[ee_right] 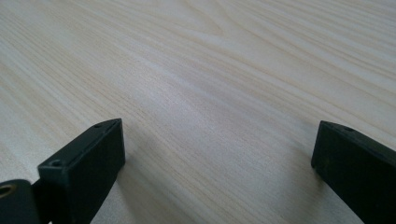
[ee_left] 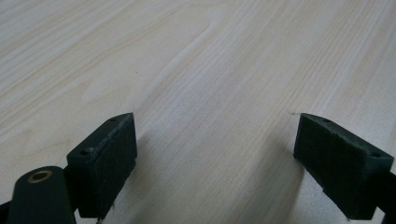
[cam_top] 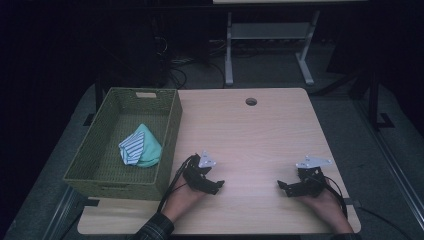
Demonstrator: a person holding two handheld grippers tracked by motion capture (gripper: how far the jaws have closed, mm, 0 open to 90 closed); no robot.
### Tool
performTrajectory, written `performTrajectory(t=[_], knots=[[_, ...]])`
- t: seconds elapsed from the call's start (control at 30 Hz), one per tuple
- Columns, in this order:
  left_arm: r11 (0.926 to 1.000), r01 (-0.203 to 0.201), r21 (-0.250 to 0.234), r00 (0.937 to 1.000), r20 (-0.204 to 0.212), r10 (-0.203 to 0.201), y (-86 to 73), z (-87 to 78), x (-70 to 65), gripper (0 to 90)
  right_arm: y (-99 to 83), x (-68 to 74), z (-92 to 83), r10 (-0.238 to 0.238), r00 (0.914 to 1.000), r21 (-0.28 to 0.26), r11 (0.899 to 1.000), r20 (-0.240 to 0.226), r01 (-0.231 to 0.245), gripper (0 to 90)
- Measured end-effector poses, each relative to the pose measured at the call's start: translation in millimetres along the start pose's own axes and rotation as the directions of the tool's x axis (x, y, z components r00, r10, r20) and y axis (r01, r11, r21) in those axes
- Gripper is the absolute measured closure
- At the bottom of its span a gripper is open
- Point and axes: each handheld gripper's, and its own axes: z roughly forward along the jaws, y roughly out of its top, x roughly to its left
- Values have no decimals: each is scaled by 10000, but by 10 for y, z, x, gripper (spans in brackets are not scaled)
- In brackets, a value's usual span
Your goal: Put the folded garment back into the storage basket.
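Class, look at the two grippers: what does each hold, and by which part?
Nothing. The left gripper and right gripper are both open over bare light wooden table.

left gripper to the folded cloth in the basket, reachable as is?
Probably yes. The left gripper rests on the table just beside the green basket, jaws open and holding nothing. The folded cloth lies in the open-topped basket; only the near wall stands between, so it would need to lift over it.

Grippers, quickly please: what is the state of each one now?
Left gripper: open, jaws wide apart, holding nothing, over the table.
Right gripper: open, jaws wide apart, holding nothing.
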Motion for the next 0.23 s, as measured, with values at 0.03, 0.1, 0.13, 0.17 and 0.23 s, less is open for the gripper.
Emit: performTrajectory(t=[0.03,0.1,0.13,0.17,0.23], knots=[[9999,19,-120,10000,19,-18,-17,-1,0,125,0,0,0,0,10000,-2,10000,2,0,25],[9995,-49,-316,10000,84,52,-46,-6,8,125,0,0,0,0,10000,-2,10000,1,0,25],[9995,-51,-314,10000,80,54,-47,-7,10,125,0,0,0,3,10000,1,10000,1,-3,25],[9995,-61,-308,9999,80,64,-47,-8,10,125,0,0,0,2,10000,-3,10000,2,-2,25],[9995,-64,-309,9999,79,66,-47,-8,10,125,0,0,0,2,10000,-1,10000,3,-2,25]])
